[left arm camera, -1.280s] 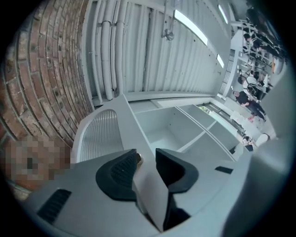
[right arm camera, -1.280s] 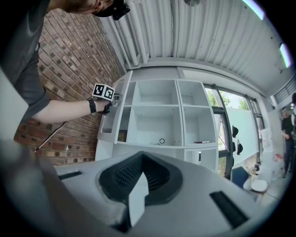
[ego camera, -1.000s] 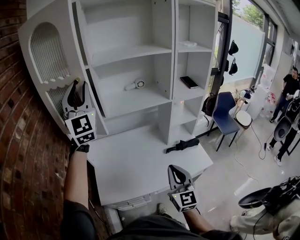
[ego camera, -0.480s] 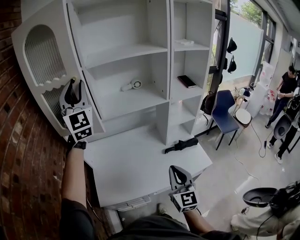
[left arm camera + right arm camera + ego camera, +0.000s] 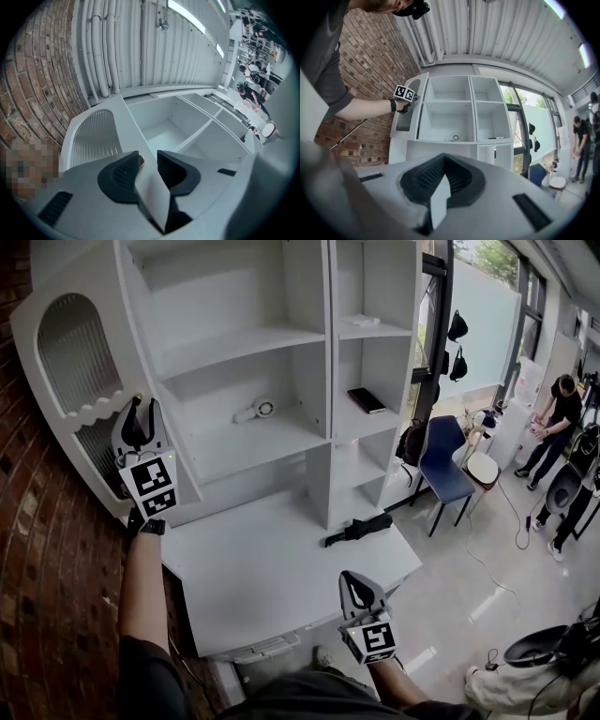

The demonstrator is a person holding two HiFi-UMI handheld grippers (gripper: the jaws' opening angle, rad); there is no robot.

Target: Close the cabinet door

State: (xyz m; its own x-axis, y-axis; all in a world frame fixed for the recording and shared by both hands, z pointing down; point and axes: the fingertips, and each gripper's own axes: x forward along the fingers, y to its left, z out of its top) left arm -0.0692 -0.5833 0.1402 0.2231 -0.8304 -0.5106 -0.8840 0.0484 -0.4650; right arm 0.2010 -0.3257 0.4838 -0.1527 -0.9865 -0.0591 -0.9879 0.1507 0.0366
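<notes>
The white cabinet [image 5: 309, 381] stands open-fronted, and its door [image 5: 66, 352], with an arched ribbed panel, is swung out to the left against the brick wall. My left gripper [image 5: 139, 407] is shut on the door's free edge. In the left gripper view the pads [image 5: 124, 171] clamp that thin edge [image 5: 150, 187] just beside a small brass knob [image 5: 139, 161]. My right gripper [image 5: 352, 582] hangs low in front of the white counter [image 5: 272, 587], shut and holding nothing. The right gripper view looks level at the cabinet [image 5: 450, 108] from a distance, past its closed jaws [image 5: 443, 164].
A white round device [image 5: 258, 411] and a black flat item [image 5: 364, 399] lie on the shelves. A black folded umbrella [image 5: 358, 529] rests on the counter. A blue chair [image 5: 441, 465] and people [image 5: 553, 423] are off to the right. The brick wall [image 5: 47, 577] is close on the left.
The left gripper and the door edge it holds sit slightly further left and higher in the picture. The whole view has shifted the same way. The right gripper has barely moved.
</notes>
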